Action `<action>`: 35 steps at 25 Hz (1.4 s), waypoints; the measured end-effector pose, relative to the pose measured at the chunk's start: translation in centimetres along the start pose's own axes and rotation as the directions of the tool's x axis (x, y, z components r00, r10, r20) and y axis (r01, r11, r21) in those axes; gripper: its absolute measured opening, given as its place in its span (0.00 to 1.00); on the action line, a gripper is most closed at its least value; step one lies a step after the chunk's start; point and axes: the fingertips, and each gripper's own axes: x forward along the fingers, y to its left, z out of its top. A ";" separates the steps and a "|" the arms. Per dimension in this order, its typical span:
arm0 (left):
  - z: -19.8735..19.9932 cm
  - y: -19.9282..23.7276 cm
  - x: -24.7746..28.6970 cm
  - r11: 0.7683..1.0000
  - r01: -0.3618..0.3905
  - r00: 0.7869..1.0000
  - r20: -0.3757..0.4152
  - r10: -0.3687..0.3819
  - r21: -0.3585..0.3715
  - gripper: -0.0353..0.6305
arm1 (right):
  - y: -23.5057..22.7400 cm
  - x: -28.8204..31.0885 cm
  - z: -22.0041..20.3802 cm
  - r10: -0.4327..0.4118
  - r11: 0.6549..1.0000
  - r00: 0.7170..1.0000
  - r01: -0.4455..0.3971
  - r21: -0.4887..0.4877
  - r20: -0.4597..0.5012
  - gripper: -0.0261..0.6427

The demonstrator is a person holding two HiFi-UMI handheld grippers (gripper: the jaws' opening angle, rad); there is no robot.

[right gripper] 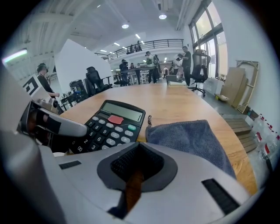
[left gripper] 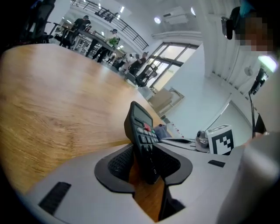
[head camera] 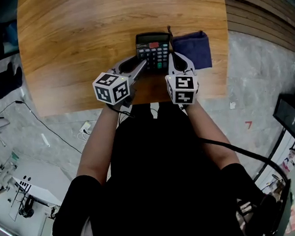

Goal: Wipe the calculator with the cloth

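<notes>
Two closing jaws of the left gripper (left gripper: 146, 165) astride the calculator (left gripper: 142, 133)

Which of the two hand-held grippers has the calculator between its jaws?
The left gripper: its jaws are closing with the calculator standing between them. The right gripper is shut, with nothing in it.
</notes>
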 end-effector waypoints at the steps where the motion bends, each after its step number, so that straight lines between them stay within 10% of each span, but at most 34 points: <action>1: 0.1 0.0 0.0 1.000 0.006 1.000 0.001 -0.006 -0.009 0.26 | 0.0 0.0 0.0 -0.004 1.000 1.000 0.004 -0.002 0.001 0.06; 11: -0.7 0.5 0.1 0.997 0.003 0.998 -0.062 -0.008 -0.082 0.24 | 0.3 0.2 0.0 -0.031 0.999 1.000 0.031 -0.029 -0.003 0.06; 18: 1.2 -1.3 -0.8 0.994 0.091 0.994 0.060 -0.087 -0.068 0.17 | 0.1 -0.8 0.9 -0.032 0.999 0.995 0.029 0.031 0.095 0.06; 28: 1.2 -0.9 -1.1 0.949 0.168 0.980 0.149 -0.131 -0.268 0.16 | -3.7 -3.3 0.9 -0.120 0.993 0.990 0.121 -0.009 0.070 0.08; 31: 1.5 -1.0 -1.1 0.945 0.175 0.977 0.167 -0.133 -0.275 0.16 | -4.3 -3.8 -0.2 -0.103 0.994 0.994 0.103 -0.023 0.025 0.32; 35: 1.4 -0.9 -1.1 0.946 0.166 0.977 0.174 -0.121 -0.278 0.16 | -5.8 -3.1 -2.4 -0.136 0.990 0.987 0.131 -0.054 -0.086 0.38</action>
